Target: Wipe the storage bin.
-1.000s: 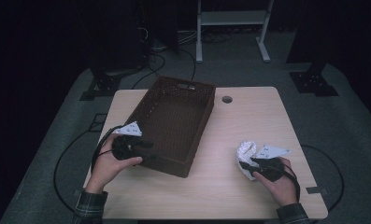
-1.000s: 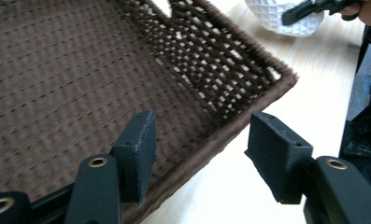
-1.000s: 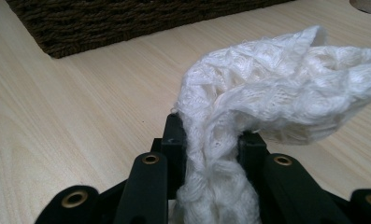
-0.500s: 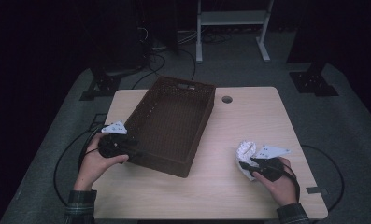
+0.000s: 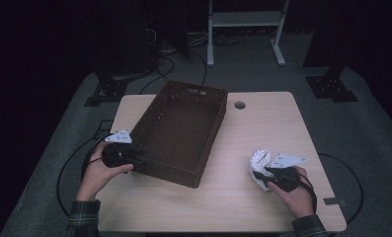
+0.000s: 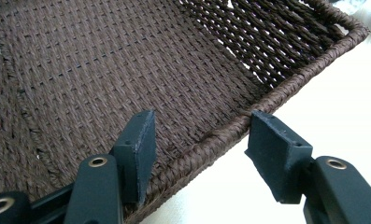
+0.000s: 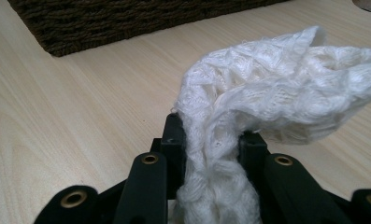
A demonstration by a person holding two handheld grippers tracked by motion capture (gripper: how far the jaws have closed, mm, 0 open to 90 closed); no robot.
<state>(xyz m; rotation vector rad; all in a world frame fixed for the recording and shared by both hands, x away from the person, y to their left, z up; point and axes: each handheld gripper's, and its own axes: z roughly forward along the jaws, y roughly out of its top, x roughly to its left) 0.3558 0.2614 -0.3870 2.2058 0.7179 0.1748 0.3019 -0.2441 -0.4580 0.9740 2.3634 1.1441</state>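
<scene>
Spreading across the lower half of the high view, the pale wooden table (image 5: 233,197) carries a dark woven basket (image 5: 181,131) left of centre. At centre left of that frame the left gripper (image 5: 137,157) is set at the basket's near long wall; in the left gripper view its jaws straddle the braided rim (image 6: 230,133), one inside and one outside, and have just been closing, though no pad is pressed on the weave yet. At lower right the right gripper (image 5: 259,174) is clamped on a white knitted cloth (image 7: 267,93), most of which is draped on the table well apart from the basket. A shallow bite on the rim could slip, and the loose cloth tail could be dragged or snagged on the wicker.
</scene>
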